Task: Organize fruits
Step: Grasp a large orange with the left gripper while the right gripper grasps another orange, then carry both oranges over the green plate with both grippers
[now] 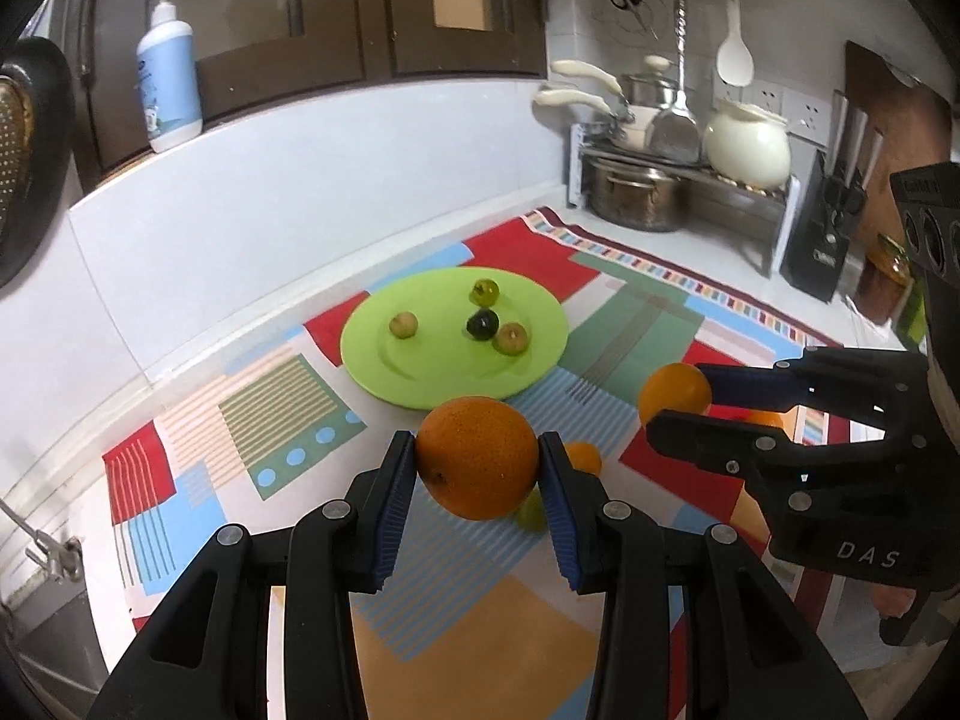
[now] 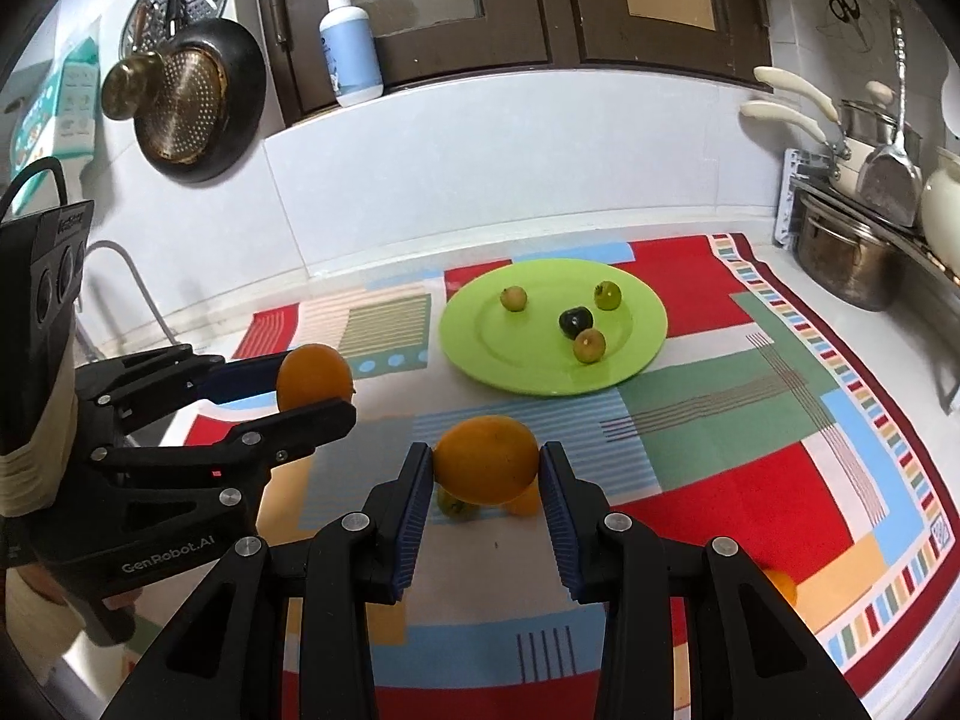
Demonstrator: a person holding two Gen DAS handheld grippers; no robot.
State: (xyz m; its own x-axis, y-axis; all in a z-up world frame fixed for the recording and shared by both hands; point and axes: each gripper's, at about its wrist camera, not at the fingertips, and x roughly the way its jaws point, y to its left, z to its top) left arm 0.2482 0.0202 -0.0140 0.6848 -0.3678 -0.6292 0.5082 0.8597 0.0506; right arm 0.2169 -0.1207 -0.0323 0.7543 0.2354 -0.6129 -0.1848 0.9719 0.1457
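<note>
Plate (image 1: 366, 354) holds four small fruits. Left tongs (image 1: 478, 468) clamp orange (image 1: 477, 465); right tongs (image 2: 486, 468) clamp second orange (image 2: 486, 459). Few fruits left on cloth (image 2: 750, 438).

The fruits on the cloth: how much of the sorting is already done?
Done: four small fruits lie on the green plate. In hand: the left gripper and the right gripper each hold an orange. Left: a small green fruit and a small orange fruit on the cloth.
</note>
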